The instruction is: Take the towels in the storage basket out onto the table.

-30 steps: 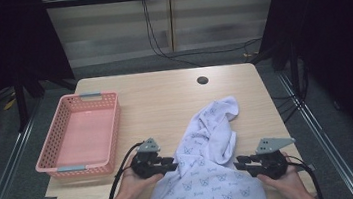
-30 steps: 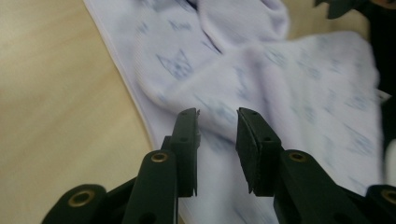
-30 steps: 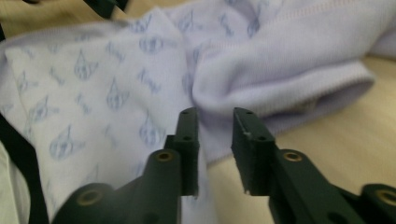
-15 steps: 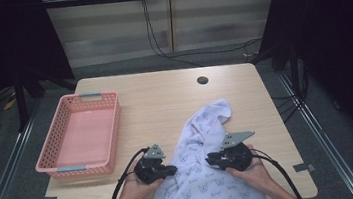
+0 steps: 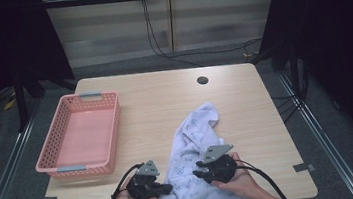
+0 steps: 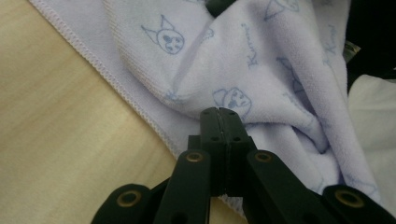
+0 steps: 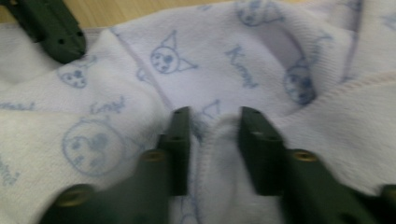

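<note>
Pale wooden worktop [image 5: 165,106], rectangular, with a small dark hole near the far edge.

Pink perforated plastic basket [image 5: 81,138] on its left side, nothing in it, well apart from the cloth.

White fleece towel printed with blue cartoon faces [image 5: 194,142] lies rumpled at the near right, trailing over the near edge toward the person.

Left hand-held gripper [image 6: 219,114]: jaws just closed tight, meeting at the towel's stitched hem; how much cloth they caught is hard to tell. Risk: a thin bite slips free on the first pull.

Right hand-held gripper [image 7: 215,126]: jaws partly apart, clamping a thick bunched fold. Risk: several layers are gripped together, so the towel may lift twisted rather than spread flat, or drag off the worktop.
</note>
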{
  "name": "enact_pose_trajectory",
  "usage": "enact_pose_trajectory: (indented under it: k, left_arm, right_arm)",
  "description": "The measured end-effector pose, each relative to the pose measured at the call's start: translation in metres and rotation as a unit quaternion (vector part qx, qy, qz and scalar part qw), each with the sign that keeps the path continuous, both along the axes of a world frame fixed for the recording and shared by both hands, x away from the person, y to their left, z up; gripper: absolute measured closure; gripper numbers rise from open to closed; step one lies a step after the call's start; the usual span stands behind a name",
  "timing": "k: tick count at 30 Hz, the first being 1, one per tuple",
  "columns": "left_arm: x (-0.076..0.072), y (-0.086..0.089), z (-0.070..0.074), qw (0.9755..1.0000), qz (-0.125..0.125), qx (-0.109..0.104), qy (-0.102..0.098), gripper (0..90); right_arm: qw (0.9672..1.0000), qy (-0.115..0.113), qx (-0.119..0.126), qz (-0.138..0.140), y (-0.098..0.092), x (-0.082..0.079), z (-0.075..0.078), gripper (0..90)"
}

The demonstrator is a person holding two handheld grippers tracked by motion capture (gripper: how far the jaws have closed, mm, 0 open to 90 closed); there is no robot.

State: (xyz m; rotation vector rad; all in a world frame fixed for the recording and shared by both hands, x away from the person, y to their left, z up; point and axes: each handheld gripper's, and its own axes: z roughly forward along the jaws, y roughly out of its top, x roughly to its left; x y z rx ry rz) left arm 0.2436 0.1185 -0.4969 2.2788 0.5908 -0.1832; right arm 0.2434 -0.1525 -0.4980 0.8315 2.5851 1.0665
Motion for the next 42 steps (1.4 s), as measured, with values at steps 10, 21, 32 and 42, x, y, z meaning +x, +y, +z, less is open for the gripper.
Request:
enact_pose_trajectory:
  k: [10,21,32,42]
  left_arm:
    - [0.020,-0.007,0.013,0.9991,0.014,-0.037,-0.018,79.9]
    - [0.111,-0.041,0.013,0.9888,0.125,-0.063,-0.053,66.9]
    - [0.142,-0.059,-0.001,0.9870,0.144,-0.012,-0.070,49.3]
    - [0.144,-0.071,-0.003,0.9881,0.136,-0.003,-0.072,87.0]
  right_arm:
    - [0.9926,-0.031,0.089,-0.077,-0.070,0.010,0.043,86.7]
    - [0.9668,-0.076,0.133,-0.205,-0.167,0.020,0.065,86.9]
    - [0.9481,-0.093,0.155,-0.262,-0.213,0.034,0.068,86.8]
    - [0.9510,-0.078,0.158,-0.254,-0.209,0.044,0.061,86.8]
